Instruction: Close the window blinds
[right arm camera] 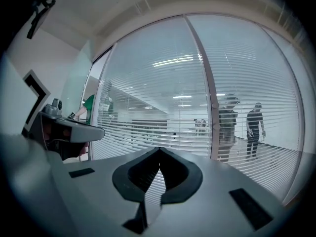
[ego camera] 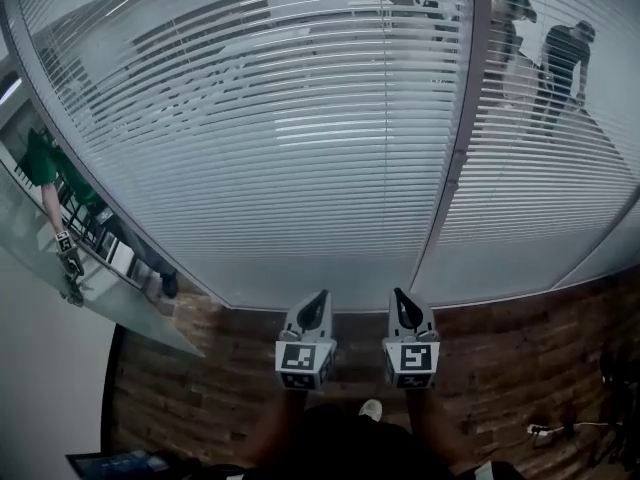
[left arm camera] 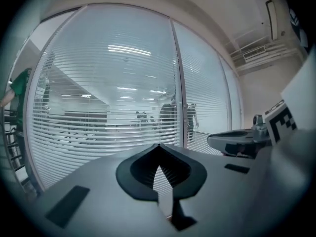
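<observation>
The window blinds (ego camera: pixel 300 138) fill nearly the whole scene. They hang in two glazed panels split by one upright post (ego camera: pixel 455 158), and their slats lie flat enough that the room beyond shows through, so they are not yet closed. Below them runs one strip of brick-patterned floor (ego camera: pixel 520 368). Through the slats at the upper right two people (ego camera: pixel 560 58) stand side by side, with fainter figures farther back that are too small to count. One more person in green (ego camera: pixel 45 168) shows at the far left edge. The person's two tools point at the foot of the glass, near it but not touching. The left gripper (ego camera: pixel 320 300) has its jaws pressed together on nothing, and the right gripper (ego camera: pixel 401 298) is likewise closed and empty. Each gripper view confirms this: the left gripper (left arm camera: pixel 158 154) and the right gripper (right arm camera: pixel 159 154) show only slats beyond their meeting tips. I judge this to be the approach step, before any contact. One small fitting (right arm camera: pixel 215 106) sits partway up the post and may be the slat control, though it is too small to be sure. No cord or wand is visible. The next move likely calls for raising one gripper to that control, parting its jaws, and gripping it to tilt the slats shut.
</observation>
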`<state>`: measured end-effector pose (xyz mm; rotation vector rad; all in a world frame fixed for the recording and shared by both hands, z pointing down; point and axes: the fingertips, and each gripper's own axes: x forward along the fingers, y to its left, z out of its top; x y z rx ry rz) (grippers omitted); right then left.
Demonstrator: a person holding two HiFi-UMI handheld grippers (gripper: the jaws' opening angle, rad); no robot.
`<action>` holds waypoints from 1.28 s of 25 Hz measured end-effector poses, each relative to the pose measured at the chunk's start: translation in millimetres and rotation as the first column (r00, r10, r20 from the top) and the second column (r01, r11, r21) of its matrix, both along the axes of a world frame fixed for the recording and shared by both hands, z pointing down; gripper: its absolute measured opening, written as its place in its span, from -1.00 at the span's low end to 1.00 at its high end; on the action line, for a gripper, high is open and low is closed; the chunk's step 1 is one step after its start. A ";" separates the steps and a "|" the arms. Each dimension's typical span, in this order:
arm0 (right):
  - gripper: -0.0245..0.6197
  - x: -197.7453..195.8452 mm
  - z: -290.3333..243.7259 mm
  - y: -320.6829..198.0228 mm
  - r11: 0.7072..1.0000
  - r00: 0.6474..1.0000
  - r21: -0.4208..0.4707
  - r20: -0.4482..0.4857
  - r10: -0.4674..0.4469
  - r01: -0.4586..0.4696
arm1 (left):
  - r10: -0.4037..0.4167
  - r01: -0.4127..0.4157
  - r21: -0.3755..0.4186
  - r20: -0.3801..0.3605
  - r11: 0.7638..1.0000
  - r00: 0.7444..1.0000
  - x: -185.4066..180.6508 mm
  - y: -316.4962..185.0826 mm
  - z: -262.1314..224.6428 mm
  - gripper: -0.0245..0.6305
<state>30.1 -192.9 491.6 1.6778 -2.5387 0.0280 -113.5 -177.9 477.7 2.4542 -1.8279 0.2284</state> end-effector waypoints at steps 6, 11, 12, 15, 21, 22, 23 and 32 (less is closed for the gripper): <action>-0.91 4.4 -7.8 -21.8 1.000 1.000 0.014 0.009 0.014 -0.014 | 0.002 -0.002 0.004 -0.010 1.000 1.000 0.1 -17.6 -10.2 -0.94; -0.91 2.9 1.6 -56.0 1.000 1.000 0.002 0.018 0.020 -0.020 | 0.001 -0.001 0.004 -0.025 1.000 1.000 -1.4 -53.6 -0.2 -0.94; -0.91 0.7 1.4 -60.8 1.000 1.000 0.008 0.018 0.020 -0.020 | 0.004 -0.004 0.008 -0.030 1.000 1.000 -2.2 -59.9 0.6 -0.94; -0.91 -4.7 -2.0 -77.1 0.999 1.000 0.025 0.007 0.029 -0.029 | 0.020 -0.020 0.015 -0.046 1.000 0.999 -3.3 -78.1 6.0 -0.94; -0.91 -14.7 -4.5 -109.9 0.996 0.999 0.079 -0.030 0.040 -0.037 | 0.060 -0.058 0.034 -0.044 0.998 0.997 -11.9 -112.1 -0.5 -0.94; -0.91 -13.7 -8.3 -116.3 0.995 0.998 0.084 -0.028 0.047 -0.044 | 0.059 -0.058 0.040 -0.042 0.998 0.997 -14.1 -119.3 -4.3 -0.94; -0.91 -12.6 -11.4 -122.1 0.995 0.998 0.087 -0.028 0.056 -0.053 | 0.060 -0.057 0.048 -0.049 0.997 0.997 -16.1 -125.8 -6.1 -0.94; -0.91 -3.0 -11.4 -149.1 0.987 0.989 0.098 -0.066 0.135 -0.128 | 0.141 -0.137 0.068 -0.071 0.988 0.987 -4.9 -165.5 0.9 -0.94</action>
